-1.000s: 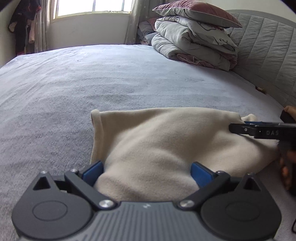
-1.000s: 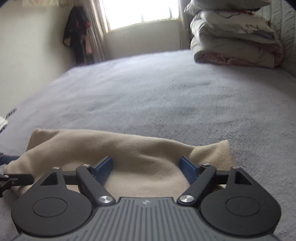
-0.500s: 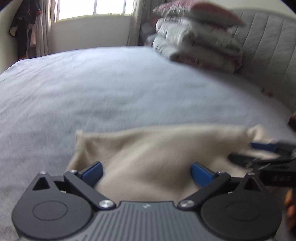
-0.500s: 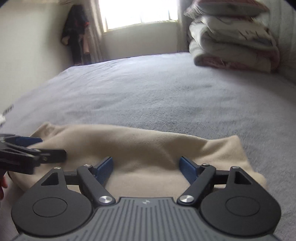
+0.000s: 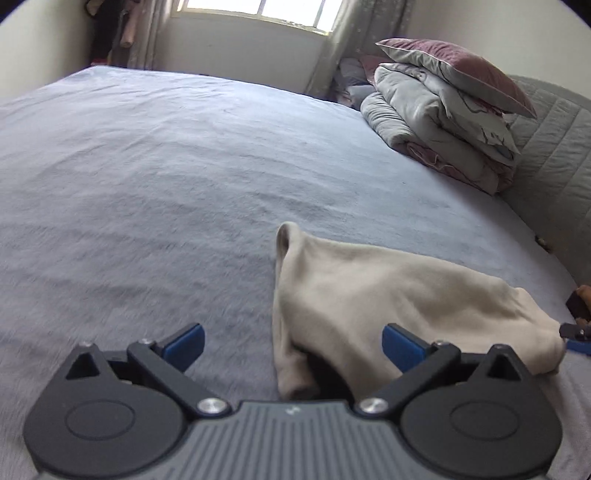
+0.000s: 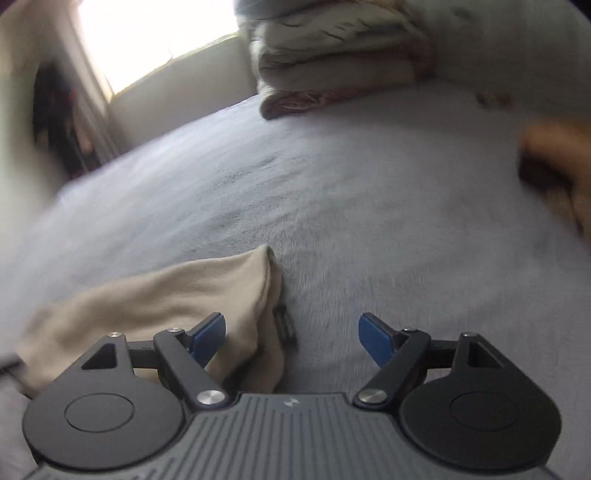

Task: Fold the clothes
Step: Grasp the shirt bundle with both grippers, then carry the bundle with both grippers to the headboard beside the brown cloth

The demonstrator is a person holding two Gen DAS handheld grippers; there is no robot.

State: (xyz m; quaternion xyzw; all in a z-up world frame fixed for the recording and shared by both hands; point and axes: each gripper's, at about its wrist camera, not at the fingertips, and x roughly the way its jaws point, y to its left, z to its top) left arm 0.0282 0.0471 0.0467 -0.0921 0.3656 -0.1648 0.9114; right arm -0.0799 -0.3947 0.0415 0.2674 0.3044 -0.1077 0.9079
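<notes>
A beige fleece garment (image 5: 373, 295) lies folded on the grey bed cover (image 5: 155, 192). My left gripper (image 5: 293, 343) hangs open low over the garment's left edge; the cloth passes under its right pad and neither pad presses it. In the right wrist view the garment (image 6: 159, 299) lies at the lower left, with a dark label at its edge. My right gripper (image 6: 291, 338) is open over that right edge, its left pad above the cloth and its right pad over bare cover. The right gripper's tip (image 5: 576, 338) shows beside the garment's far corner.
Folded quilts and a pillow (image 5: 443, 110) are stacked at the head of the bed against a padded headboard (image 5: 554, 155). A window (image 5: 258, 11) lies beyond. A blurred hand (image 6: 557, 162) shows at the right edge. Wide bare cover stretches ahead of both grippers.
Both grippers slid apart along the garment, left toward its left edge and right toward its right edge, and both views rolled. The jaws stayed open. The cloth looks narrower.
</notes>
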